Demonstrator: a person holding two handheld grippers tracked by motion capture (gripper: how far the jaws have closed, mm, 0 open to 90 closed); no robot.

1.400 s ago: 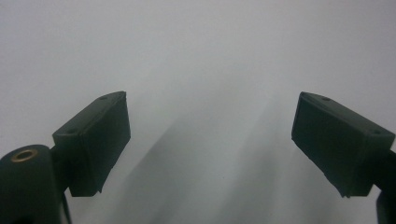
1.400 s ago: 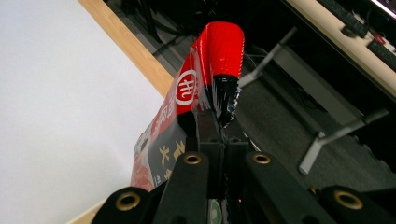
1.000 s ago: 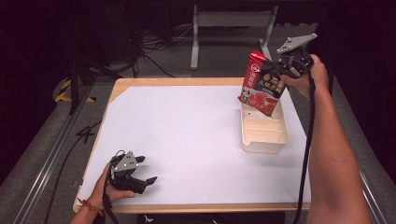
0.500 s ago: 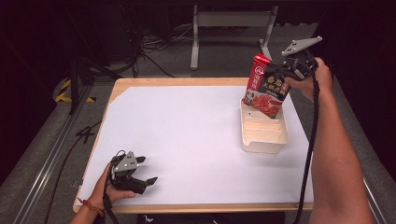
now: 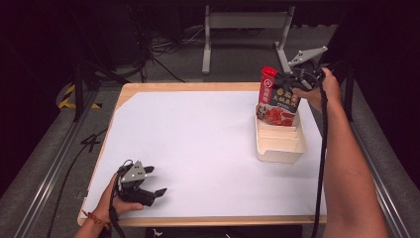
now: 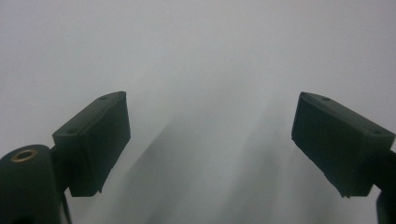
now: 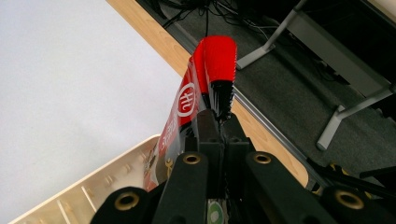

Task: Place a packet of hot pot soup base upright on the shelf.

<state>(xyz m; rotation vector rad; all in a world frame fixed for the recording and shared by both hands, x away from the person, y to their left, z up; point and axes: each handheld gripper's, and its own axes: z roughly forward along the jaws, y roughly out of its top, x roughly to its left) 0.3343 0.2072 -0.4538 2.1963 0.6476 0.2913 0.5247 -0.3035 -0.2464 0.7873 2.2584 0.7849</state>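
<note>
A red and black food pouch point(image 5: 277, 99) with a red top edge stands upright, its lower end inside the far end of a cream slotted rack point(image 5: 280, 144) at the table's right. My right gripper point(image 5: 291, 81) is shut on the pouch near its top. In the right gripper view the jaws pinch the pouch point(image 7: 205, 84) just under its red seal, with the rack point(image 7: 93, 186) below at the left. My left gripper point(image 5: 151, 188) rests on the white sheet near the front left corner. Its jaws stand wide apart over bare white surface, the gripper point(image 6: 210, 140) open with nothing between them.
A white sheet point(image 5: 198, 144) covers most of the wooden table point(image 5: 198, 86). Behind the table stand a grey metal frame point(image 5: 242, 29) and loose cables on a dark floor. A black cable hangs from the right gripper along the forearm.
The right gripper has carried the pouch slightly right and turned it more upright over the rack's far end. The left gripper has stayed put.
</note>
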